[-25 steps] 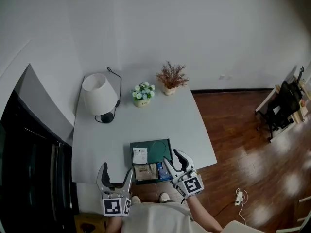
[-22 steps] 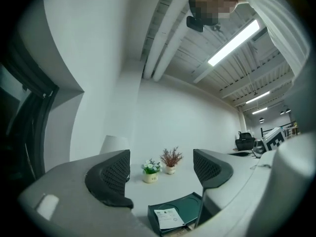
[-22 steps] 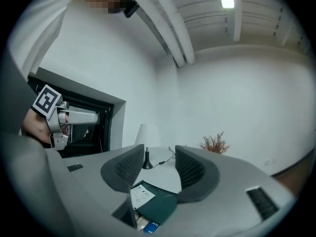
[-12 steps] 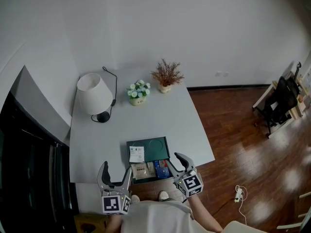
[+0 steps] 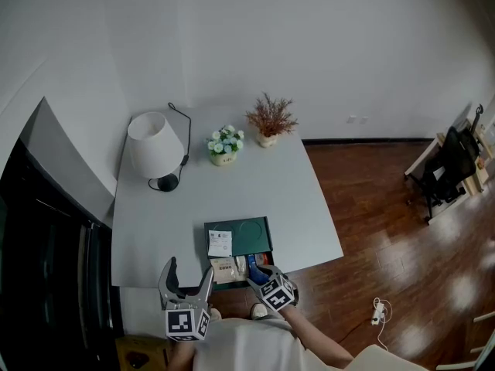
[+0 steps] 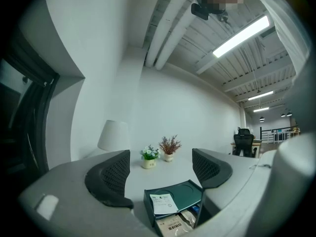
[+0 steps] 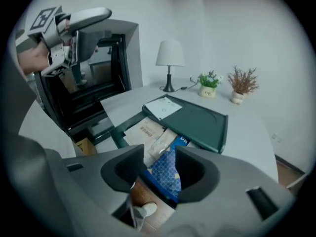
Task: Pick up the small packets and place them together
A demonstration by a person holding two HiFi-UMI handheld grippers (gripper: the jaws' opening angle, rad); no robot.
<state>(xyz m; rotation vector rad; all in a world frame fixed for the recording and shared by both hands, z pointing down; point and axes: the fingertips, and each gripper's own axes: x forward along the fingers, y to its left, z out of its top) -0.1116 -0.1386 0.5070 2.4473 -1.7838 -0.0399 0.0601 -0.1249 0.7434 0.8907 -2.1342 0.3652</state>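
Packets: blue packet (image 7: 169, 176), tan packet (image 5: 226, 270) and white packet (image 5: 220, 243) lie in the green tray (image 5: 256, 236) at the desk's (image 5: 232, 192) near edge.
Right hand-held gripper (image 7: 160, 158): nearer; jaws just opened wider, astride the blue packet's long axis, seemingly not yet pinching.
Left hand-held gripper (image 6: 160, 169): released, empty, beside the tray.
Room: wooden floor (image 5: 387, 230).

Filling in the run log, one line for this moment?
phase: pick at green tray | right gripper: jaws just opened wider, blue packet between them, no pinch seen | left gripper: jaws open, empty
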